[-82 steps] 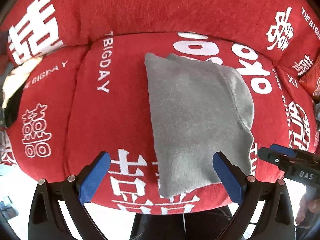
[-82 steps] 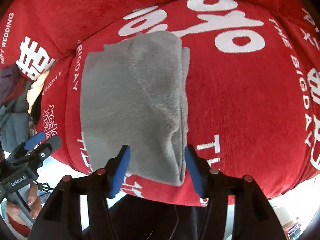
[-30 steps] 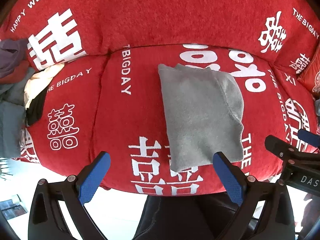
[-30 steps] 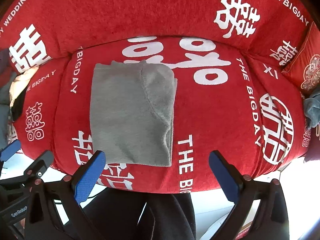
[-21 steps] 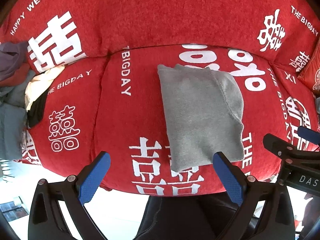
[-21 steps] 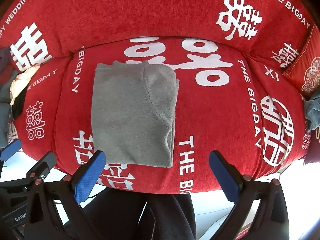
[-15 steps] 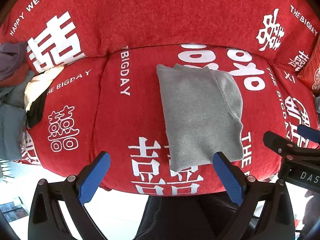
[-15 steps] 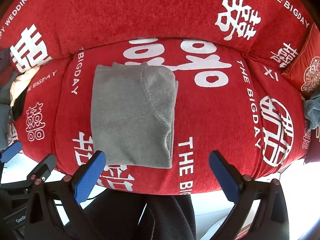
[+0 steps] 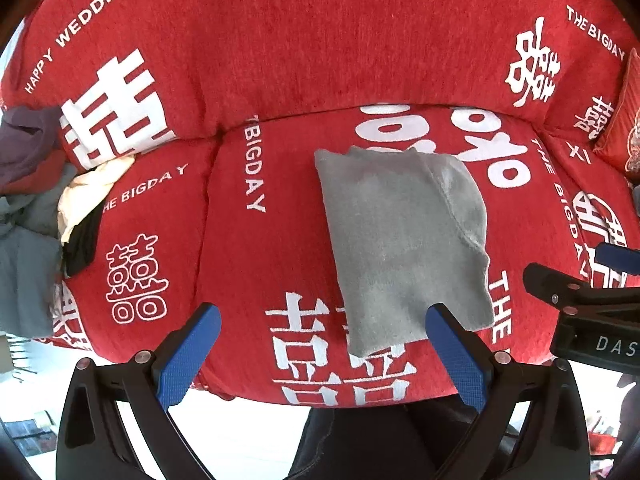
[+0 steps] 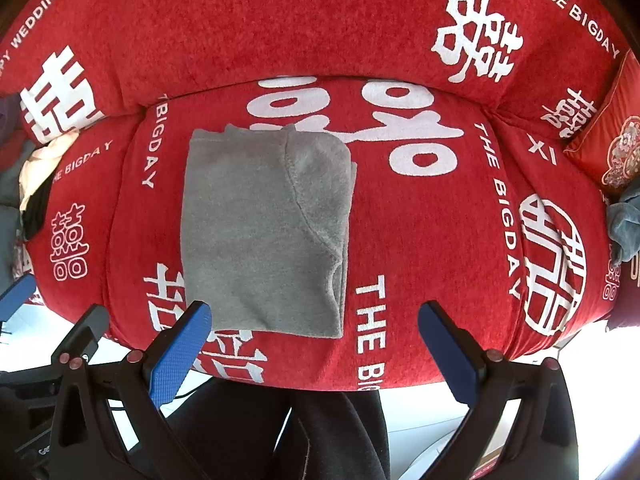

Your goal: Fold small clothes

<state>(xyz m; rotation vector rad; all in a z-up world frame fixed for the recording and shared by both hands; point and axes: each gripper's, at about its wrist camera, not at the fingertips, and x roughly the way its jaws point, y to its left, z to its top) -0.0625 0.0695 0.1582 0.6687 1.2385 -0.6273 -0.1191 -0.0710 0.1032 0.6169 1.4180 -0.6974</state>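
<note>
Grey garment folded on the sofa seat, both grippers empty.

I judge this piece nearly done: the grey fleece garment (image 10: pixel 264 236) lies as a flat rectangle on the middle seat cushion (image 10: pixel 420 240) of the red sofa (image 9: pixel 320 40), with 1 flap doubled over its right part and the near edge close to the cushion's front. My left gripper (image 9: pixel 320 344) hangs off the cushion's front edge, fingers spread wide and holding nothing; my right gripper (image 10: pixel 316 340) is the same, wide apart and empty, its left finger (image 10: pixel 180 344) overlapping the garment's near corner in view. What may remain is another fold or setting it aside. A pile of unfolded clothes (image 9: pixel 36 208) waits at the left end of the sofa, so more pieces look pending. The sofa cover carries white wedding lettering; a pale floor (image 9: pixel 240 432) shows below.
</note>
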